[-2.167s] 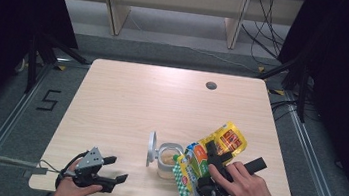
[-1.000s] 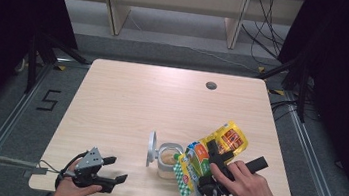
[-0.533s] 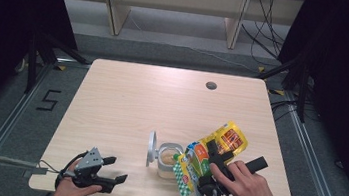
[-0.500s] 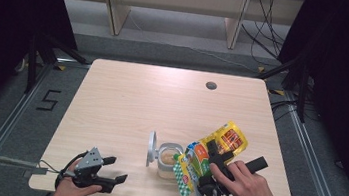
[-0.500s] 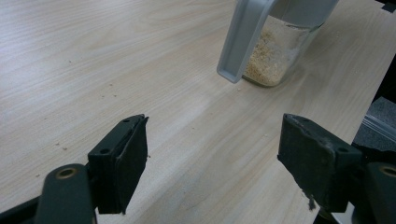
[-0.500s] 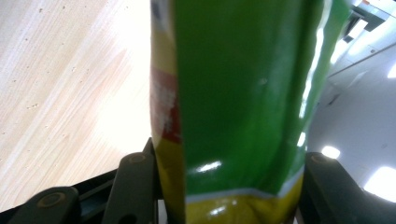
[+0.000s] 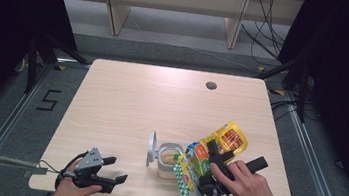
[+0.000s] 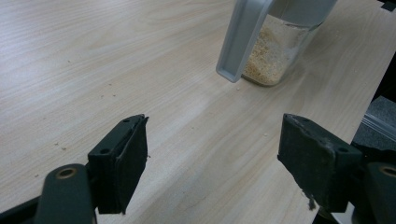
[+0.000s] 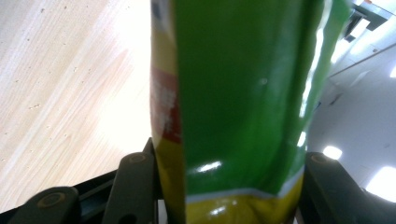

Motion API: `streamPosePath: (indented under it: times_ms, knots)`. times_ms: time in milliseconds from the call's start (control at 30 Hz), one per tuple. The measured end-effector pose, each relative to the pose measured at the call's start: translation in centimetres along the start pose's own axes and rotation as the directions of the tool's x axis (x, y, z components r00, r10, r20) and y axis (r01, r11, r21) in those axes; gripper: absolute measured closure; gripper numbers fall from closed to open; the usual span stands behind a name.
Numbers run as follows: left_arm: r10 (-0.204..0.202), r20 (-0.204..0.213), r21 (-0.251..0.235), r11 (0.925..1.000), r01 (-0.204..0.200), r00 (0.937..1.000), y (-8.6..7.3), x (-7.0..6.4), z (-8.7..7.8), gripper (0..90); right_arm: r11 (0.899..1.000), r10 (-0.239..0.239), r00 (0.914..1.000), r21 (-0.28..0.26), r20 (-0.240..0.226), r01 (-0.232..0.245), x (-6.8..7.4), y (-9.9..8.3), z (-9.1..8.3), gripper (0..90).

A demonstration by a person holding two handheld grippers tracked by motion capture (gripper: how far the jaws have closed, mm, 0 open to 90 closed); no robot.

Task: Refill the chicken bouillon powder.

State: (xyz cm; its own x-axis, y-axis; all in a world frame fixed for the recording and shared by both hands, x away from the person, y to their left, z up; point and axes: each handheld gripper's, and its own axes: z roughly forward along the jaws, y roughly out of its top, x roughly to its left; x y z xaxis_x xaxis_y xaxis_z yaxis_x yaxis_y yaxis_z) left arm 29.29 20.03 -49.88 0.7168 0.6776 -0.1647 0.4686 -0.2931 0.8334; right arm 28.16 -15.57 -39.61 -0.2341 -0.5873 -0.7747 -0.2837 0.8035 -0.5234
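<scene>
Snack bag (image 7: pixel 205 157): soft, crinkly, light, tilted over open jar (image 7: pixel 169 157) near table's front edge. Right gripper (image 7: pixel 210 159) clamps bag mid-body; firmer hold near the seam. Left gripper (image 7: pixel 113 168) wide open, empty.

Light wooden table (image 7: pixel 136 103), round hole (image 7: pixel 210 86) near far edge; clear crumb-filled container (image 7: pixel 170 161) standing near front edge.

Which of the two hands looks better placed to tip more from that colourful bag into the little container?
The right. Its gripper is already shut on the snack bag, tilted beside the clear container with its lid flipped open. The left gripper rests open near the table's front edge, well apart from the container.
</scene>
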Motion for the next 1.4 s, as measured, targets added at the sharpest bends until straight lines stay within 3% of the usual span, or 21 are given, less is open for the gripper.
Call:
streamPosePath:
  times_ms: [133, 200, 233, 300, 667, 700, 733, 867, 933, 967, 1000, 1100, 1133, 1167, 1200, 1233, 1267, 1333, 1367, 1400]
  knots:
    - [0.003, 0.008, -0.008, 1.0, -0.003, 1.0, 0.0, -0.01, 0.03, 23.5, 1.0, -0.021, 0.9997, -0.003, 0.01, 0.021, -0.03, -0.04, 0.09, 56.8]
    - [0.0, 0.008, -0.011, 0.9999, 0.0, 1.0, -0.04, 0.02, 0.06, 23.5, 1.0, 0.011, 0.9999, 0.005, 0.003, -0.011, 0.15, -0.02, 0.04, 56.8]
    - [0.005, 0.007, -0.003, 1.0, -0.005, 1.0, -0.01, 0.07, 0.01, 23.5, 1.0, -0.021, 0.9998, 0.0, 0.008, 0.021, -0.1, 0.03, 0.05, 56.8]
    - [0.028, 0.007, 0.004, 0.9996, -0.028, 0.9996, 0.06, 0.21, -0.07, 23.5, 1.0, 0.007, 1.0, 0.003, 0.002, -0.007, 0.1, -0.03, 0.05, 56.8]
    - [0.01, 0.005, 0.002, 1.0, -0.01, 0.9999, 0.02, 0.07, -0.08, 23.5, 1.0, 0.003, 1.0, -0.001, -0.001, -0.003, 0.04, -0.08, 0.05, 56.8]
    - [0.012, 0.002, 0.004, 0.9999, -0.012, 0.9999, 0.02, 0.1, -0.11, 23.5, 0.999, 0.035, 0.9994, 0.007, 0.004, -0.035, 0.26, -0.09, 0.01, 56.8]
    - [0.037, 0.006, 0.004, 0.9993, -0.037, 0.9993, 0.07, 0.26, -0.11, 23.5, 1.0, 0.015, 0.9999, -0.003, 0.006, -0.015, 0.09, -0.08, 0.05, 56.8]
    - [0.009, 0.003, 0.004, 1.0, -0.009, 1.0, 0.0, 0.07, -0.08, 23.5, 1.0, 0.022, 0.9997, 0.001, 0.005, -0.022, 0.14, -0.07, -0.03, 56.8]
    - [0.012, 0.003, 0.0, 0.9999, -0.012, 0.9999, 0.02, 0.06, -0.15, 23.5, 1.0, 0.0, 1.0, 0.002, -0.005, 0.0, -0.03, -0.01, -0.05, 56.8]
    - [0.002, 0.002, -0.009, 1.0, -0.002, 1.0, 0.02, 0.01, -0.1, 23.5, 1.0, 0.019, 0.9997, 0.015, -0.013, -0.019, 0.12, 0.1, -0.17, 56.8]
    - [0.028, 0.002, -0.001, 0.9996, -0.028, 0.9996, 0.06, 0.22, -0.18, 23.5, 1.0, -0.002, 1.0, 0.0, -0.003, 0.002, -0.07, 0.15, -0.13, 56.8]
    - [0.031, 0.0, 0.0, 0.9995, -0.031, 0.9995, 0.07, 0.18, -0.18, 23.5, 1.0, -0.007, 0.9999, -0.008, 0.011, 0.007, -0.18, 0.22, -0.22, 56.8]
    - [0.009, 0.001, -0.002, 1.0, -0.009, 1.0, 0.03, 0.02, -0.17, 23.5, 1.0, -0.008, 0.9999, -0.006, 0.012, 0.008, -0.16, 0.21, -0.2, 56.8]
    - [0.018, 0.002, -0.002, 0.9998, -0.018, 0.9998, 0.06, 0.06, -0.18, 23.5, 1.0, -0.008, 0.9999, -0.005, 0.012, 0.008, -0.13, 0.17, -0.17, 56.8]
    - [0.038, 0.005, 0.0, 0.9993, -0.038, 0.9993, 0.09, 0.19, -0.18, 23.5, 0.999, -0.042, 0.999, -0.014, 0.017, 0.042, -0.29, 0.01, -0.02, 56.8]
    - [-0.002, 0.004, -0.01, 0.9999, 0.002, 1.0, 0.0, -0.03, -0.05, 23.5, 1.0, -0.004, 1.0, -0.001, -0.004, 0.004, -0.06, 0.01, -0.08, 57.0]
    - [0.016, 0.003, 0.002, 0.9999, -0.016, 0.9999, 0.02, 0.15, -0.12, 23.5, 1.0, 0.011, 0.9999, -0.001, -0.003, -0.011, 0.06, -0.02, -0.03, 57.2]
    - [0.011, 0.001, 0.001, 0.9999, -0.011, 0.9999, 0.01, 0.14, -0.1, 23.5, 1.0, 0.018, 0.9998, 0.002, 0.003, -0.018, 0.14, -0.06, -0.06, 57.4]
    - [0.014, -0.004, 0.001, 0.9999, -0.014, 0.9999, 0.02, 0.13, -0.12, 23.5, 1.0, 0.001, 1.0, 0.004, 0.004, -0.001, 0.03, -0.05, -0.11, 57.9]
    - [-0.005, 0.004, -0.014, 0.9999, 0.005, 1.0, 0.01, -0.03, -0.04, 23.5, 0.999, 0.039, 0.9992, 0.004, 0.005, -0.039, 0.26, 0.03, -0.17, 58.0]
